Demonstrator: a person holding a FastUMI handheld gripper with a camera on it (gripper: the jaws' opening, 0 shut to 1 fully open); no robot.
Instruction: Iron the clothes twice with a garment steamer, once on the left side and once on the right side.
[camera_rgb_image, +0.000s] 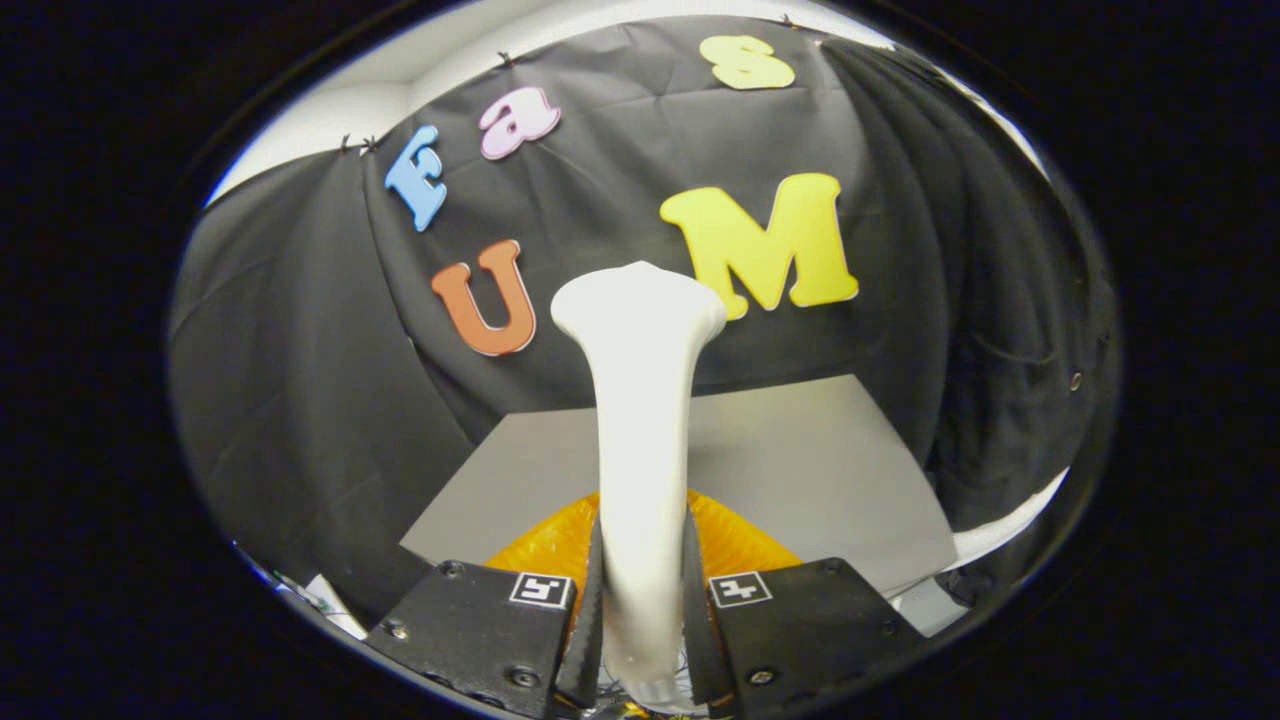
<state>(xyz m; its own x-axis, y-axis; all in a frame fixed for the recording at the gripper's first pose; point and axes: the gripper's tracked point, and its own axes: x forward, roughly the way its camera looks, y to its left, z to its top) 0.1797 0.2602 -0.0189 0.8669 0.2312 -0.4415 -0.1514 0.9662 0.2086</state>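
Fingers: our gripper (645, 610) has its two black fingers (470, 625) clamped on the white steamer (640, 420), one pressing each side of its handle; we see no gap between pads and handle.

Steamer: it stands up between the fingers and runs away from us toward 12 o'clock, narrow at the grip and flaring to a broad head at the far end. The head is lifted off everything; behind it we see only the dark cloth of the booth wall (300, 380).

Clothes: an orange garment (735, 540) lies just ahead of the fingers, showing on both sides of the handle at 11 and 1 o'clock. Most of it is hidden by the fingers and the steamer, so we cannot tell how it is spread.

Surface: a grey surface (820, 460) carries the garment and stretches beyond it toward 12 and 2 o'clock, up to the wall.

Progress: we judge the pickup done, since the steamer is firmly held. Whether any pass has been made we cannot tell: the head is not touching the garment, and the fabric we see gives no sign either way.

Left to do: as far as we can see, both the left-side pass and the right-side pass may remain; the head must come down onto the orange garment first.
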